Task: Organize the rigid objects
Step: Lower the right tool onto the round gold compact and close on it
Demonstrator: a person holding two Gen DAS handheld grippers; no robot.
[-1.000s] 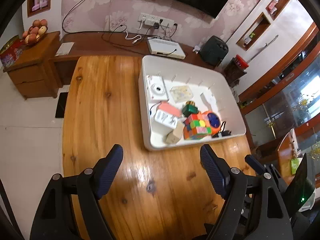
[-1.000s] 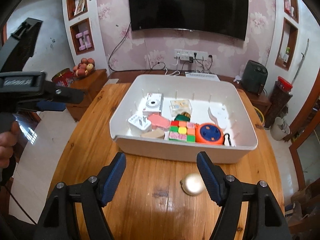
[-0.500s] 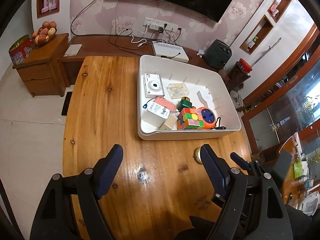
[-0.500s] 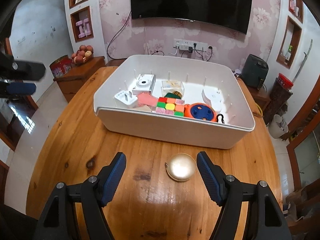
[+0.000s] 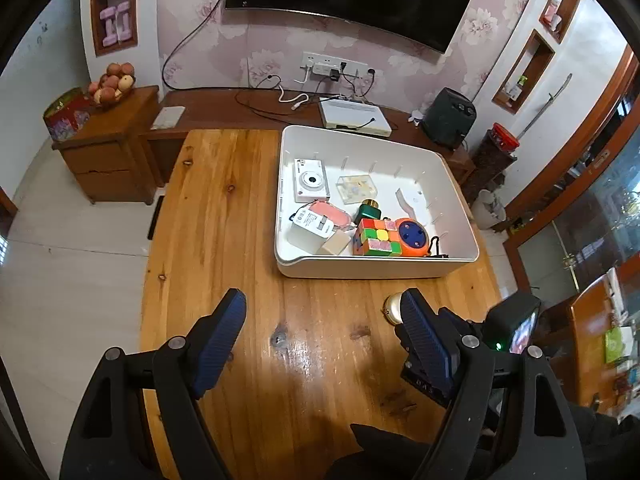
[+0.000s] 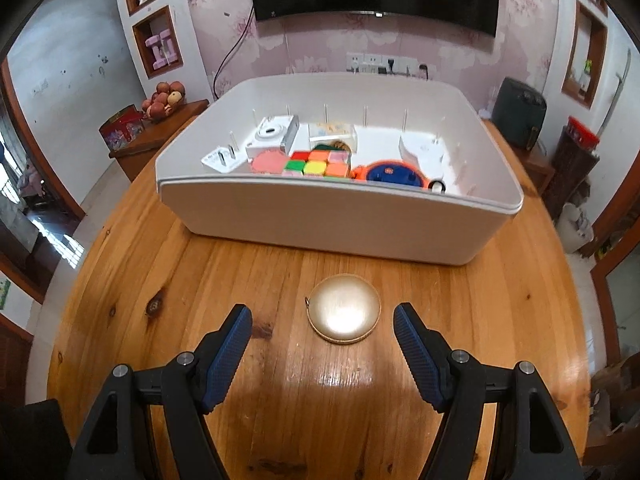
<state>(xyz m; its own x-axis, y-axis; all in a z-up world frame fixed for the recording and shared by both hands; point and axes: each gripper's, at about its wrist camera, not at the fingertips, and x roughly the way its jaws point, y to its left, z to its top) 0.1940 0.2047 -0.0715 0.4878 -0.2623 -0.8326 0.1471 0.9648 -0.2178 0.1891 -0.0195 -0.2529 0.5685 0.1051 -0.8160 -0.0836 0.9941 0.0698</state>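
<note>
The right gripper had closed in on the round gold case, now lying just ahead of its wide-open jaws on the desk, near the white bin. The left gripper, jaws also open and empty, hovered at the left.

The wooden table bears a white bin beyond the jaws, and what looks like a gold compact between them.

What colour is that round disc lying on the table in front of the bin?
Shiny pale gold round disc, clearest in the right wrist view.
</note>
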